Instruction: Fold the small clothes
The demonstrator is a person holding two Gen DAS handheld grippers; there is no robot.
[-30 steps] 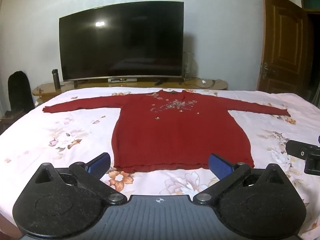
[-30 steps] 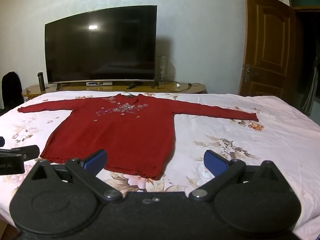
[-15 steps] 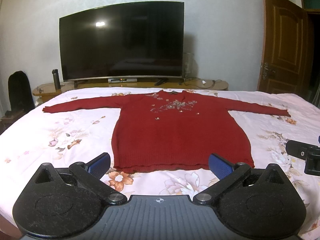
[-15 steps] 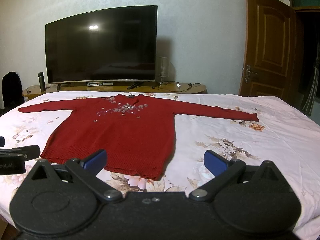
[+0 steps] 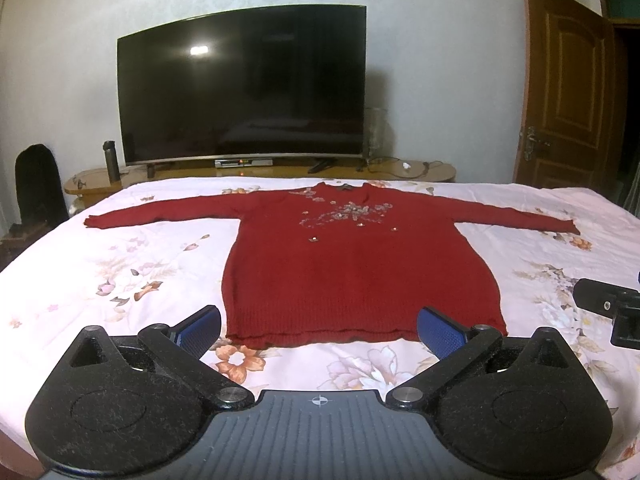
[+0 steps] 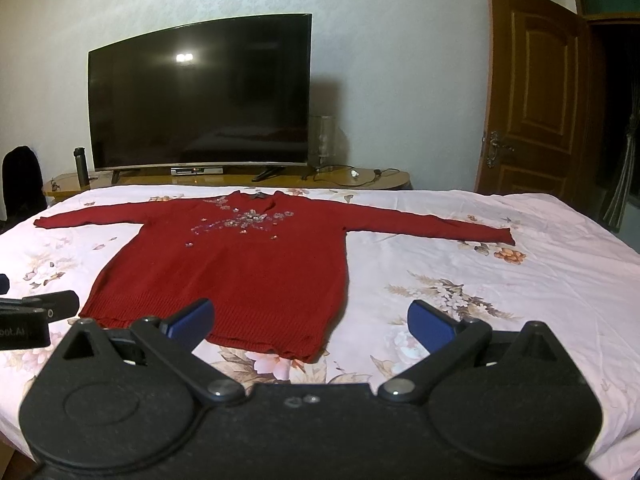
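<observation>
A red knit sweater (image 5: 352, 264) with sequin decoration on the chest lies flat on the bed, face up, both sleeves spread out to the sides; it also shows in the right wrist view (image 6: 248, 264). My left gripper (image 5: 320, 330) is open and empty, hovering just before the sweater's hem. My right gripper (image 6: 310, 322) is open and empty, above the hem's right corner. Each gripper shows at the edge of the other's view.
The bed has a white floral sheet (image 5: 120, 272). Behind it stands a wooden TV bench (image 5: 420, 170) with a large dark TV (image 5: 244, 88) and a bottle (image 5: 112, 160). A brown door (image 5: 564, 92) is at the right, and a dark chair (image 5: 38, 184) at the left.
</observation>
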